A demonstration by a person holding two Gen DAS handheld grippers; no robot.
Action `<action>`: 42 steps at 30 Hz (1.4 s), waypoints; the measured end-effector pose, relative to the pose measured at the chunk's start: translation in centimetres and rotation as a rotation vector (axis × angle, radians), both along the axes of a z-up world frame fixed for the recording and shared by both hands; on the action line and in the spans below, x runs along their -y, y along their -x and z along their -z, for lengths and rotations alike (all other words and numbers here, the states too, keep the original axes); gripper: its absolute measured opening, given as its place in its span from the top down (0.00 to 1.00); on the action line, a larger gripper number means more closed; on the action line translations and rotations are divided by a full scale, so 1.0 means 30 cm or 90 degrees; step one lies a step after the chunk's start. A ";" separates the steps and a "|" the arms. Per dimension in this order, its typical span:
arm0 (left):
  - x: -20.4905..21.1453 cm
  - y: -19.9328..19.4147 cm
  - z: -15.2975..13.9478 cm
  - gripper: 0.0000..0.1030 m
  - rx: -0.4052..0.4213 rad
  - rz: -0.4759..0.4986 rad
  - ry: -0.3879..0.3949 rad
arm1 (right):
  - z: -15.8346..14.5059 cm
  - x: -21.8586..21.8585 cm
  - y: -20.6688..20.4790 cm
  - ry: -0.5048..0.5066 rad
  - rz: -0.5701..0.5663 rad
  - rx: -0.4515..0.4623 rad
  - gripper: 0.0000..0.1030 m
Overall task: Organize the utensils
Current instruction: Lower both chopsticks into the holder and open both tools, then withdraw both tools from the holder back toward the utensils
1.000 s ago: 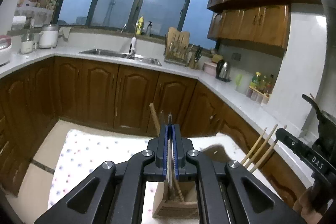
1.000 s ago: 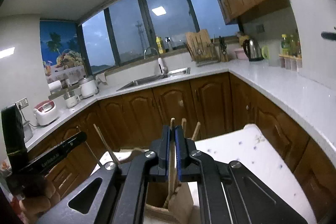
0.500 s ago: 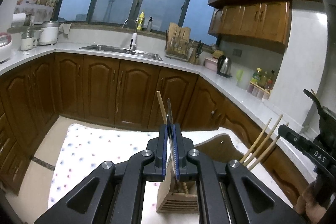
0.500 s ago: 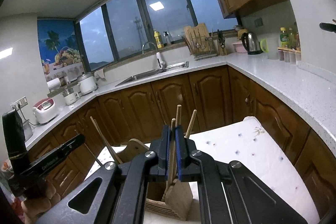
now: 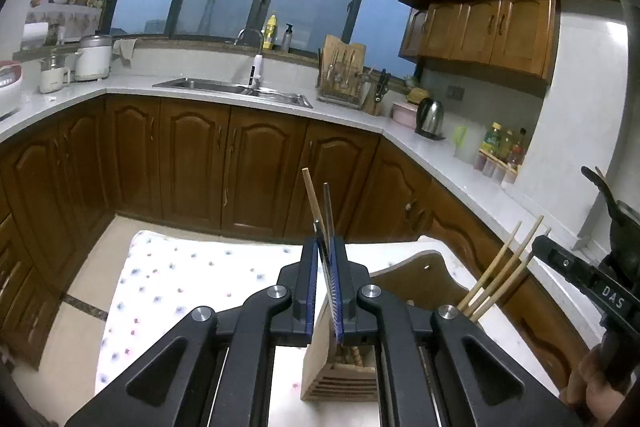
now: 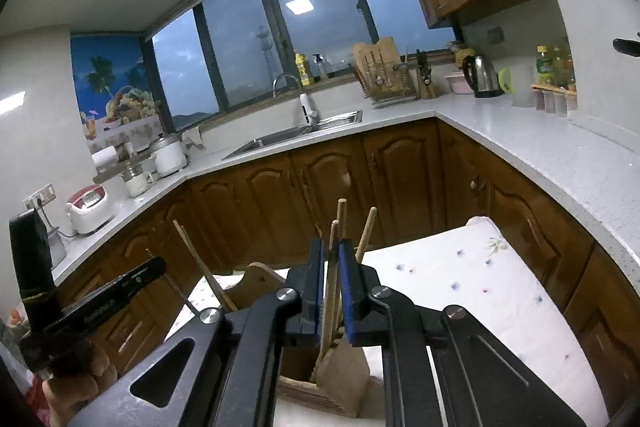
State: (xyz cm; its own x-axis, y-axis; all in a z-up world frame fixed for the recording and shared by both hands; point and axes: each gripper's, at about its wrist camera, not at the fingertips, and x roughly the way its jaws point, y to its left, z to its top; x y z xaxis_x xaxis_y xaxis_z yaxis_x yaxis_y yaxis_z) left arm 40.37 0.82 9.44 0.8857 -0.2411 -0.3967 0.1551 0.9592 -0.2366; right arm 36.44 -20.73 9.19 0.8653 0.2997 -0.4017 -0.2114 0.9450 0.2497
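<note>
A wooden utensil holder (image 5: 340, 363) stands on a dotted white cloth (image 5: 180, 279); it also shows in the right wrist view (image 6: 336, 375). My left gripper (image 5: 328, 259) has its jaws slightly parted around a thin metal utensil (image 5: 328, 219) and a wooden stick (image 5: 312, 199) that stand in the holder. My right gripper (image 6: 331, 259) has its jaws slightly parted around a wooden stick (image 6: 332, 267) in the holder. More wooden sticks (image 5: 500, 267) lean at the holder's right side.
Brown cabinets (image 5: 240, 167) and a white counter (image 5: 440, 163) with a sink (image 5: 232, 91), kettle (image 5: 430, 113) and bottles (image 5: 504, 147) surround the table. A wooden chair back (image 5: 420, 275) stands behind the holder. Each hand-held gripper shows at the edge of the other's view.
Both grippers have risen relative to the holder, and their jaws have parted a little. The sticks and the metal utensil now stand higher between the jaws.
</note>
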 end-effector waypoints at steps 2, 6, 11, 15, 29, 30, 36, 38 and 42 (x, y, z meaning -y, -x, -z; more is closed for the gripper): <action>0.002 0.000 -0.004 0.81 -0.005 -0.002 -0.001 | -0.002 -0.001 0.008 -0.003 -0.002 0.001 0.74; -0.008 0.021 -0.011 0.54 0.003 -0.012 -0.001 | -0.018 0.018 0.050 -0.022 0.001 0.022 0.43; -0.020 0.070 -0.013 0.28 0.001 -0.028 -0.005 | -0.049 0.051 0.092 -0.051 0.004 0.034 0.26; -0.039 0.141 -0.011 0.17 -0.006 -0.039 -0.016 | -0.054 0.062 0.136 -0.057 -0.001 0.034 0.11; -0.119 0.452 0.009 0.13 -0.064 -0.042 -0.032 | -0.013 0.066 0.358 -0.040 -0.039 -0.006 0.04; -0.125 0.477 0.011 0.13 -0.069 -0.042 -0.032 | -0.008 0.069 0.380 -0.039 -0.039 -0.009 0.04; -0.161 0.617 0.012 0.13 -0.075 -0.047 -0.021 | 0.038 0.087 0.471 -0.034 -0.034 -0.039 0.04; -0.174 0.650 0.020 0.13 -0.098 -0.045 -0.023 | 0.061 0.092 0.498 -0.032 -0.036 -0.054 0.04; -0.186 0.724 0.039 0.13 -0.126 -0.047 -0.026 | 0.104 0.085 0.551 -0.016 -0.036 -0.074 0.04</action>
